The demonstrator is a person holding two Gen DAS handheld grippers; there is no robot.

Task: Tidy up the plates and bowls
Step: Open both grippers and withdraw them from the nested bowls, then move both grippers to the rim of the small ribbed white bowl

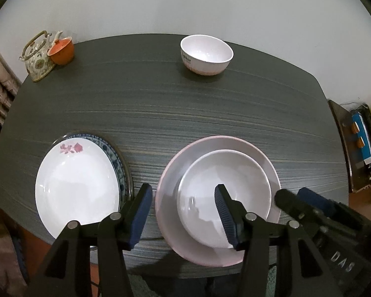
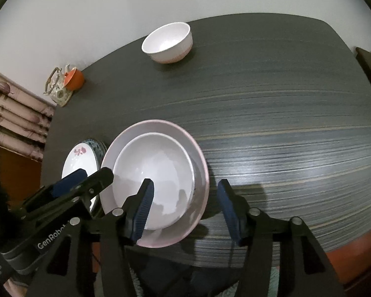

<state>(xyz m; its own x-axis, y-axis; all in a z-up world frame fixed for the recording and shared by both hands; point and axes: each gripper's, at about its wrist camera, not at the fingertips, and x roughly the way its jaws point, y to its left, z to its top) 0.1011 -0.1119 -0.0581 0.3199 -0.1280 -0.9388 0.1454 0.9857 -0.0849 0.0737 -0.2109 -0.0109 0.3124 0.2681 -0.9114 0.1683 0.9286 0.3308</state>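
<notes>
A white bowl (image 1: 210, 185) sits inside a wide pink bowl (image 1: 264, 156) near the table's front edge; both also show in the right wrist view (image 2: 158, 163) (image 2: 200, 153). A white rose plate (image 1: 79, 180) lies on a blue-patterned plate (image 1: 113, 153) at the front left. Another white bowl (image 1: 206, 54) stands alone at the back. My left gripper (image 1: 183, 215) is open and empty above the pink bowl's left rim. My right gripper (image 2: 185, 212) is open and empty above its right rim.
A floral teapot (image 1: 38, 59) and an orange cup (image 1: 61, 50) stand at the table's back left corner. A dark shelf with colourful items (image 1: 361, 143) is off the table's right side. The dark table (image 1: 185, 113) stretches between the stacks and the far bowl.
</notes>
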